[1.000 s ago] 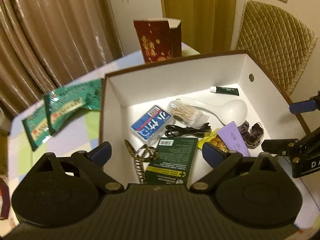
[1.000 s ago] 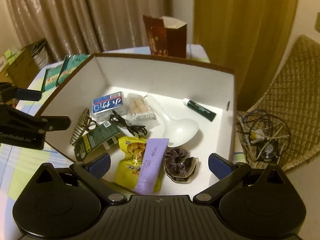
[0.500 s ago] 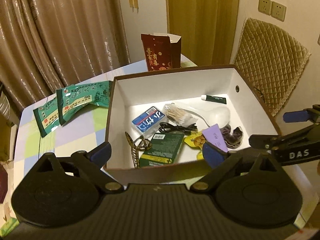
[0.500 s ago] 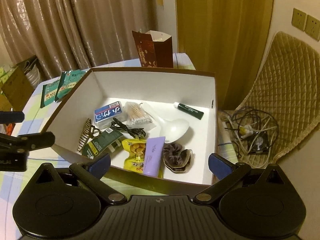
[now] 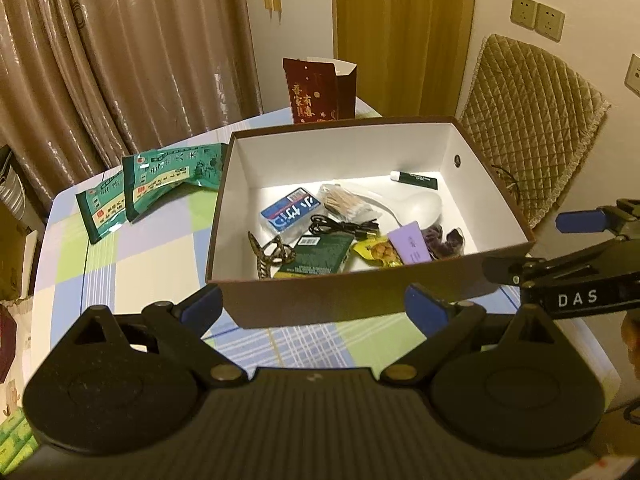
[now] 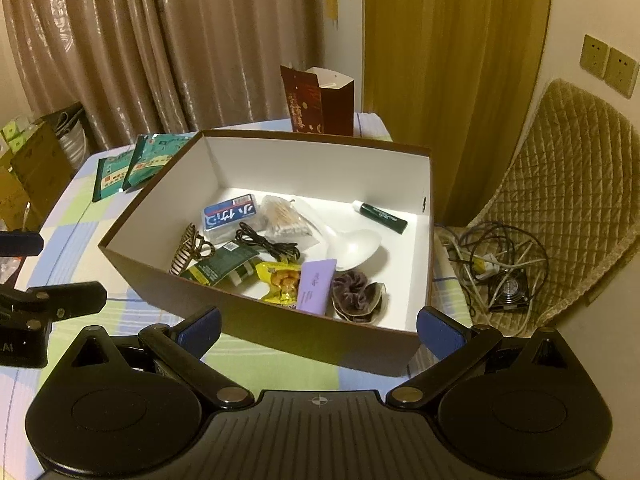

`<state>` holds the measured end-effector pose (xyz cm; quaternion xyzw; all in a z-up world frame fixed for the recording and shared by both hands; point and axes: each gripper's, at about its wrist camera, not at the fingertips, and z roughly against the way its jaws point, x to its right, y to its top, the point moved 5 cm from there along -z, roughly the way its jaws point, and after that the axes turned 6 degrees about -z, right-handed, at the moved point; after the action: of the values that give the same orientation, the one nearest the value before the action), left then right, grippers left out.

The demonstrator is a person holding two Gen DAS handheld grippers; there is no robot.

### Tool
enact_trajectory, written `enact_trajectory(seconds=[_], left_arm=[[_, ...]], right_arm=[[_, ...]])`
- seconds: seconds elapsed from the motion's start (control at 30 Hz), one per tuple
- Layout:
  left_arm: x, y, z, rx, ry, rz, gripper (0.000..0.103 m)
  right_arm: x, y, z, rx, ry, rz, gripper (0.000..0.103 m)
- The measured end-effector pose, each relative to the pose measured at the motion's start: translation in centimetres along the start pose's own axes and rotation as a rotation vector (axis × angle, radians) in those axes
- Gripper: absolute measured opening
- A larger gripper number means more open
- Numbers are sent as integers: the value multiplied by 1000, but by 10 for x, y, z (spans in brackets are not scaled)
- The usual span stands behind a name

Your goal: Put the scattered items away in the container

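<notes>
A brown box with white inside [image 5: 360, 296] [image 6: 280, 320] stands on the checked tablecloth. Inside lie a blue tissue pack [image 5: 290, 211], a cotton swab bag [image 5: 344, 202], a black cable [image 5: 344, 227], a white spoon [image 6: 352, 245], a dark green tube [image 6: 382, 217], a hair claw [image 5: 268, 254], a dark green packet [image 5: 320, 258], a yellow snack [image 6: 282, 282], a purple tube [image 6: 316, 286] and a purple scrunchie [image 6: 356, 296]. My left gripper [image 5: 312, 306] is open, held back in front of the box's near wall. My right gripper [image 6: 318, 326] is open too, before the near right corner. Both are empty.
Two green packets [image 5: 156, 184] [image 6: 132, 166] lie on the table left of the box. A dark red paper bag [image 5: 320, 90] stands behind it. A quilted chair [image 5: 528, 128] is at the right, with tangled cables [image 6: 492, 256] on its seat. Curtains hang behind.
Both grippers have drawn back and up from over the box's inside to the table in front of it. Everything in the box lies where it was.
</notes>
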<state>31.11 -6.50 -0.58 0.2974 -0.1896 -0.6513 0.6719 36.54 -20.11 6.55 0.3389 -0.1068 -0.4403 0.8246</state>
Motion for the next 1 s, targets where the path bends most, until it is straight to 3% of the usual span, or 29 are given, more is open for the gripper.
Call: enact_trajectory(seconds=[1.0], left_arm=[[14,-43,25,-48,-3,15,96]], right_arm=[[-18,-37,32,15,16,48,101]])
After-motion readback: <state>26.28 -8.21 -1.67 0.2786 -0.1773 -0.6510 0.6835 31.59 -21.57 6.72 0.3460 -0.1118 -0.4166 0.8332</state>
